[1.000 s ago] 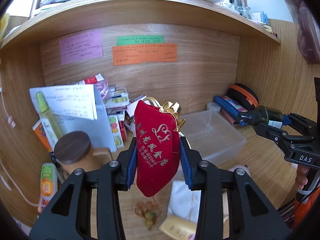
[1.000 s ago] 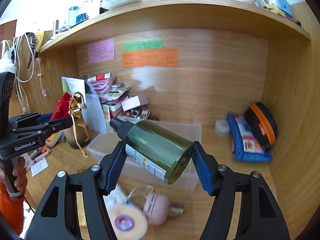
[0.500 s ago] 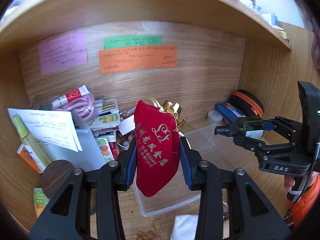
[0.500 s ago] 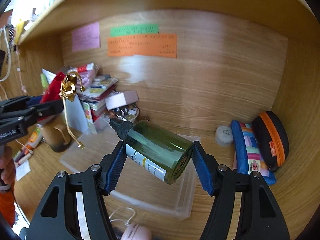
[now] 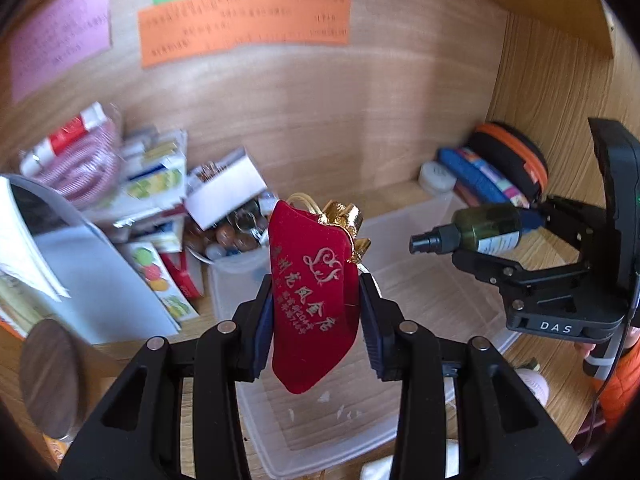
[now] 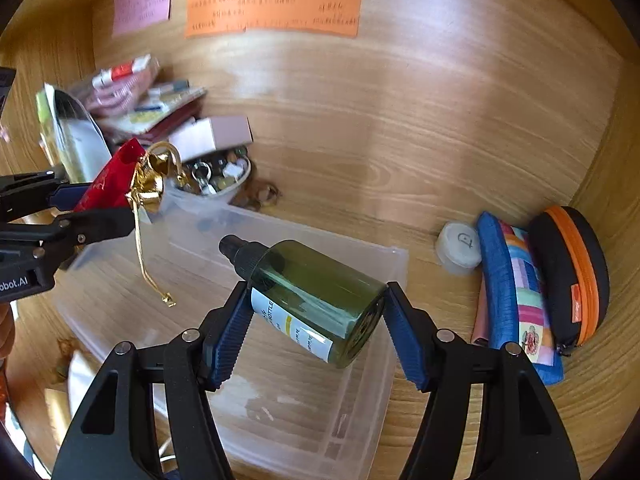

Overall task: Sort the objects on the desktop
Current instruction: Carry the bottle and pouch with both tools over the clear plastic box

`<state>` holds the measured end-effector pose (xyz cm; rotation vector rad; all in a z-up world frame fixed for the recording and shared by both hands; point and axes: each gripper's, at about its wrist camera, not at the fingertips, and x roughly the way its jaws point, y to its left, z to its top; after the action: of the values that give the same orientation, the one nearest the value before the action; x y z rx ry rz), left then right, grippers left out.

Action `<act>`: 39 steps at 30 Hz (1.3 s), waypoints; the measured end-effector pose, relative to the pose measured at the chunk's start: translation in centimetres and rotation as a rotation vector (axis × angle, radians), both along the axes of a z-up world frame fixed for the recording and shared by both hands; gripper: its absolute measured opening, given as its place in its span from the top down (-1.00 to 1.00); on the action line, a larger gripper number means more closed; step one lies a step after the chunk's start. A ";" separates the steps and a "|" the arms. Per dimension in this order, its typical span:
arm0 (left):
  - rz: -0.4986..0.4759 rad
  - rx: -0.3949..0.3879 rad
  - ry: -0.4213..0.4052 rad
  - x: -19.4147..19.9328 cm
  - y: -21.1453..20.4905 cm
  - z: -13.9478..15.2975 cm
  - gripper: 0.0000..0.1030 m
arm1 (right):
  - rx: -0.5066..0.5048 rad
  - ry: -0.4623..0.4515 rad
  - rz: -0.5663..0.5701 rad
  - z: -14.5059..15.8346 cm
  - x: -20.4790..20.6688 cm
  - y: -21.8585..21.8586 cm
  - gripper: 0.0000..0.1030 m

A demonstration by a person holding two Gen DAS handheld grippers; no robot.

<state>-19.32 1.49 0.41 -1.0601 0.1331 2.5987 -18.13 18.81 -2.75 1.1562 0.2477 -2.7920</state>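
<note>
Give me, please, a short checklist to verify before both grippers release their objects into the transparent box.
1. Left gripper grips the red pouch firmly: ok, both pads press it.
2. Right gripper grips the green spray bottle: ok, held tilted, nozzle toward the left.
3. Both objects are above the clear plastic box: ok.
4. Box floor free for landing: ok, nothing lies in the visible part.
5. Gold cord of the pouch hangs free of the bottle: ok, apart.
6. Height above the box floor: cannot tell.

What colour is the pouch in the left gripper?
Red pouch with gold lettering and a gold drawstring; clearest in the left wrist view.
</note>
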 end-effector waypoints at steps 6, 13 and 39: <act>-0.027 -0.032 -0.070 -1.1 0.6 -2.0 0.26 | 0.066 -0.054 0.019 -1.5 -1.3 -0.4 -0.20; -0.045 -0.093 -0.121 -1.8 1.3 -4.0 0.26 | 0.118 -0.136 0.064 -3.0 -2.5 -0.9 -0.20; -0.026 -0.218 -0.101 -2.0 1.8 -4.6 -0.10 | 0.156 -0.225 0.128 -2.7 -3.2 -2.0 -0.23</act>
<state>-21.34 3.33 -4.16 -1.2510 0.4109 2.5447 -21.36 16.85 -5.43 1.4216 0.5053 -2.5431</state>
